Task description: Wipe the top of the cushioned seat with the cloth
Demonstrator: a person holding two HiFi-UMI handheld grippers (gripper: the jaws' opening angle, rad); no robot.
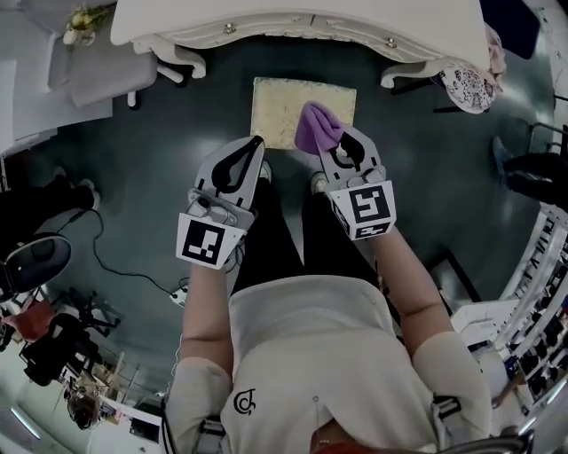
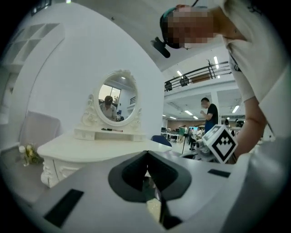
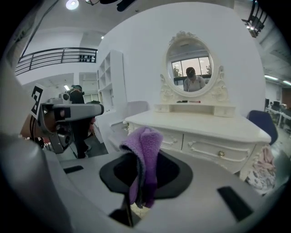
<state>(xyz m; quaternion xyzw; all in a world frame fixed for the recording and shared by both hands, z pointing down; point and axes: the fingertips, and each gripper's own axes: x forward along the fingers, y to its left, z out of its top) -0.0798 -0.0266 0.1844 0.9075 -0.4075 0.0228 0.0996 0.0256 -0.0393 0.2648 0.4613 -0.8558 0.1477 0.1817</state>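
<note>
— Nearest entries?
— We list the left gripper (image 1: 257,147), jaws pressed together, empty; the right gripper (image 1: 332,148), pinching the purple cloth (image 1: 318,127).
— Beyond?
— We log the cushioned seat (image 1: 277,111), the cloth over its near right edge; then the white dressing table (image 1: 302,25).

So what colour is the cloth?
Purple. The cloth is pinched in the right gripper, clearest in the right gripper view.
</note>
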